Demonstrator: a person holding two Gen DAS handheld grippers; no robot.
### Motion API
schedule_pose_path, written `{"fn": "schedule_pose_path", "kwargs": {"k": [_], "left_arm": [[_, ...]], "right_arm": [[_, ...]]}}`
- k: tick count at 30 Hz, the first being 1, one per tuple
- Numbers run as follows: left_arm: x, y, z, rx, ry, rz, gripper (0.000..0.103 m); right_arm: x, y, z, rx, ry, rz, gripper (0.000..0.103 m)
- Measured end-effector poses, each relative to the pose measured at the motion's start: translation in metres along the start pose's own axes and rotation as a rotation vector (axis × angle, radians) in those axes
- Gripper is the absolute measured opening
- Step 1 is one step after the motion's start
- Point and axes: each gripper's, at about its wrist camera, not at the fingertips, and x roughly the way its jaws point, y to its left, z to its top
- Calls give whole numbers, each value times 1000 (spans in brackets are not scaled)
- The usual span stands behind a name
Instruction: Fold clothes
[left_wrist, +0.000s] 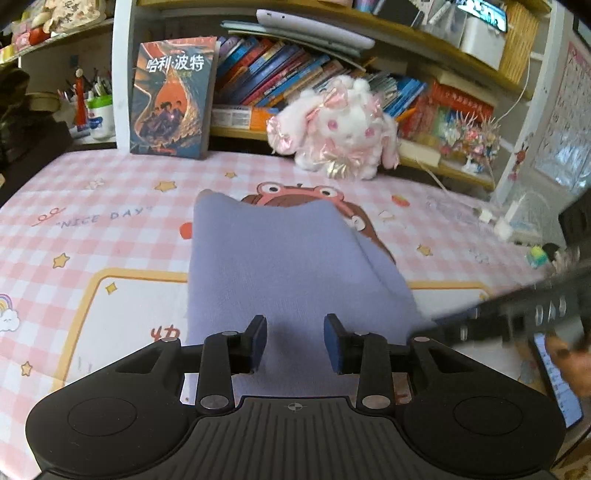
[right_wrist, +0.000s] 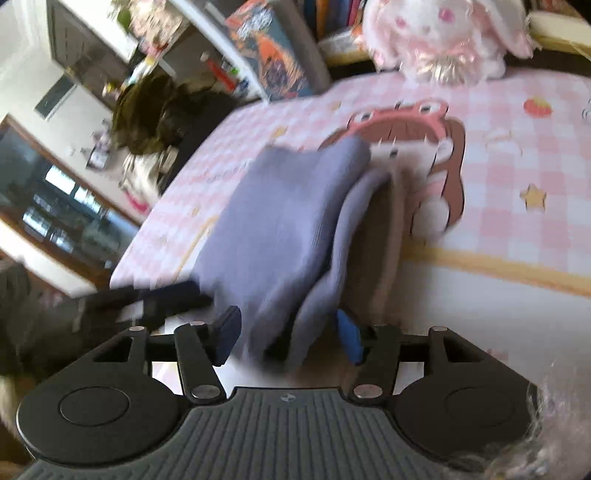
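Pink checked worktop (left_wrist: 110, 229) w/ cartoon print, bookshelf (left_wrist: 332, 74) & plush rabbit (left_wrist: 343, 125) behind. Lilac garment (left_wrist: 280, 266) lies mid-worktop, already folded narrow. Left gripper (left_wrist: 295, 343) fingers apart over its near edge, not clamped. Right gripper (right_wrist: 288, 336) fingers apart, cloth layers between, seemingly let go. Looks mid-fold; next likely needs a fresh grip on the near hem to fold away

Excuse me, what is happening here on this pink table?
A person with a gripper in each hand is folding a lavender cloth on the pink checked mat. The left gripper hovers open over its near edge. The right gripper is open, with the folded layers between its fingers.
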Motion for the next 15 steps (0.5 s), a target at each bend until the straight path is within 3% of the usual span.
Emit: {"fn": "schedule_pose_path", "kwargs": {"k": [1,3,8,15], "left_arm": [[2,-1,0,6,9,1,34],[9,-1,-4,5,30,-1,34],[17,-2,-11,4,59,8,34],[11,-6,-11,-13,43,39,35]], "right_arm": [[-1,1,-4,-1,10,5,23],[-4,0,-11,11,-1,-13,15],[9,-38,-21,198,12,-37,11],[9,-24,-18,132,6,-65,13]]}}
